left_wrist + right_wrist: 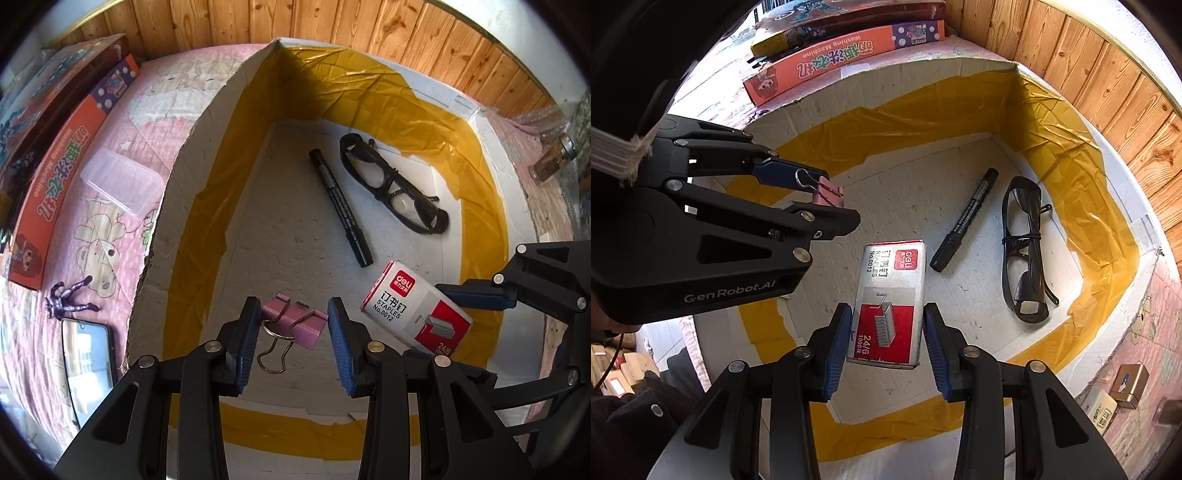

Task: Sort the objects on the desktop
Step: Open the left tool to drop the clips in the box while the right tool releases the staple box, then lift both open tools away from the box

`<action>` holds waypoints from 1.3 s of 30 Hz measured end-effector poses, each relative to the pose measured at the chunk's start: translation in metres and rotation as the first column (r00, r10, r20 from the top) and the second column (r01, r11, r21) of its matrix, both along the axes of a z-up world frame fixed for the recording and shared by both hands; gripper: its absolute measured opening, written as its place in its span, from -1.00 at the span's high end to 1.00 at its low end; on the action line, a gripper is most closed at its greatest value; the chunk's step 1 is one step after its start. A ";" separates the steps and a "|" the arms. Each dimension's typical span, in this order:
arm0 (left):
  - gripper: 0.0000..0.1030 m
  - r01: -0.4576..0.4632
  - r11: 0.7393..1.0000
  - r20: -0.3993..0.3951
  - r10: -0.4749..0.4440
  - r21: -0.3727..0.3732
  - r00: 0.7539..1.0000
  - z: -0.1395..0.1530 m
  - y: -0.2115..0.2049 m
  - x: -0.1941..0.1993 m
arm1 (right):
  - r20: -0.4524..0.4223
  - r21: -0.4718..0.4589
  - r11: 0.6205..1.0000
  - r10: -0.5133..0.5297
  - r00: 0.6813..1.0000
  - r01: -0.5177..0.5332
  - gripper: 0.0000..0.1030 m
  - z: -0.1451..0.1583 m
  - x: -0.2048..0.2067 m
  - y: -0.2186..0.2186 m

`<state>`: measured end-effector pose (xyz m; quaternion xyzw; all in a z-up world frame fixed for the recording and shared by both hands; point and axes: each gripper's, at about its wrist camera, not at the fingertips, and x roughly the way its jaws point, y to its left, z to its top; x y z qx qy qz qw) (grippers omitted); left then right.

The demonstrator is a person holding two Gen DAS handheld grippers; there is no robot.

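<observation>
Desktop objects, largest first. Your white cardboard box [207,155], lined inside with wrinkled yellow tape, sits on the counter [122,122] under a pink cartoon cloth, close to a wood-panelled wall [332,18]. Beside the box, an orange game box [55,177] lies flat with darker boxes stacked behind it.

Both your tongs point steeply down into the box. Left tongs [293,332]: about half spread, blue pads pressed on the two ends of a pink binder clip [295,321], its wire handles hanging toward the camera (the right wrist view confirms the clip is pinched and held clear of the box floor). Right tongs [886,332]: about half spread, pads clamped on the long sides of a red-and-silver staples box [890,295], printed "STAPLES No.0012", which hangs above the floor and casts a shadow there.

On the box floor: black glasses [391,184], folded, near the far right wall; a black marker [341,206] just beside them, apart, capped end toward your tongs.

Outside the box, on the cloth at left: a dark phone [86,354], screen up; a clear plastic case [122,181]; a small purple figurine [68,299] lying between the phone and the game box. At far right, a small glass jar [552,158] on its side. In the right wrist view, a small gold box [1130,384] sits on the cloth near the box's right corner.
</observation>
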<state>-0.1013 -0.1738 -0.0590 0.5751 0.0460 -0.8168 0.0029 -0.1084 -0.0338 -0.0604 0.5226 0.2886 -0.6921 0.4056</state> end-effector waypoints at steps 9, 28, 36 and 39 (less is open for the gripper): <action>0.22 0.024 1.000 0.050 -0.024 -0.011 0.998 -0.005 0.000 -0.004 | 0.026 0.069 0.998 0.001 1.000 -0.003 0.18 -0.012 -0.006 -0.004; 0.05 0.016 0.998 0.051 -0.013 -0.063 0.999 0.017 0.008 0.016 | -0.013 0.004 0.999 -0.033 0.999 0.033 0.04 0.026 0.019 0.019; 0.05 0.017 0.997 0.005 -0.017 -0.070 1.000 0.043 0.020 0.033 | -0.070 -0.055 0.997 -0.061 0.996 0.058 0.02 0.045 0.019 0.030; 0.05 0.025 0.996 -0.014 -0.026 -0.083 1.000 0.053 0.028 0.038 | -0.089 -0.095 0.992 -0.089 0.992 0.081 -0.05 0.055 0.016 0.038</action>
